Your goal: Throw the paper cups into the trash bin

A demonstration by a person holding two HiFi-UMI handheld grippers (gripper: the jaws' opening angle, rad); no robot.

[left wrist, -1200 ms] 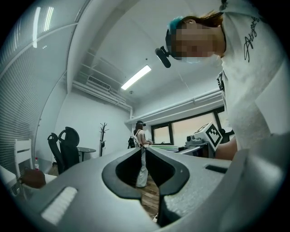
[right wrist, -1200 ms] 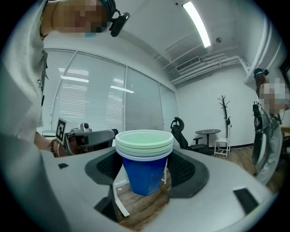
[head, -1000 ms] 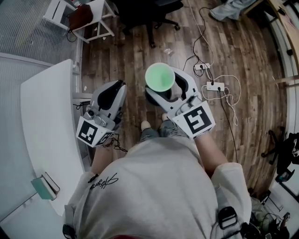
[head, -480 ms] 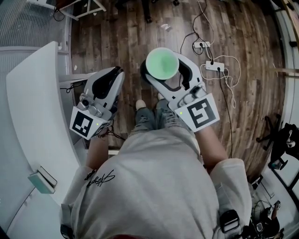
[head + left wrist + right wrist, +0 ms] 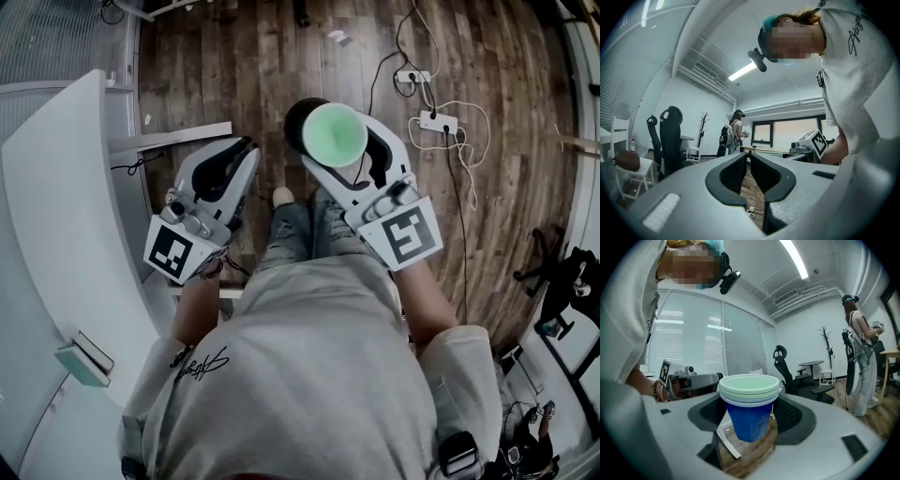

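A stack of paper cups (image 5: 336,134), green inside and blue outside (image 5: 749,404), stands upright between the jaws of my right gripper (image 5: 335,141), which is shut on it. In the right gripper view (image 5: 750,416) the jaws press the blue wall from both sides, over the wooden floor. My left gripper (image 5: 244,150) hovers to the left of it at about the same height; its jaws are closed together with nothing between them (image 5: 746,161). Both are held in front of the person's body. I cannot make out a trash bin in any view.
A white table (image 5: 56,187) curves along the left with a small book-like object (image 5: 84,361) on it. Power strips and cables (image 5: 436,122) lie on the wooden floor (image 5: 234,66) ahead right. A black office chair (image 5: 787,371) and another person (image 5: 860,348) stand farther off.
The right gripper has shifted slightly right and forward with the cups still held. The floor and table have slid down through the view as the person moves. The left gripper stays shut.
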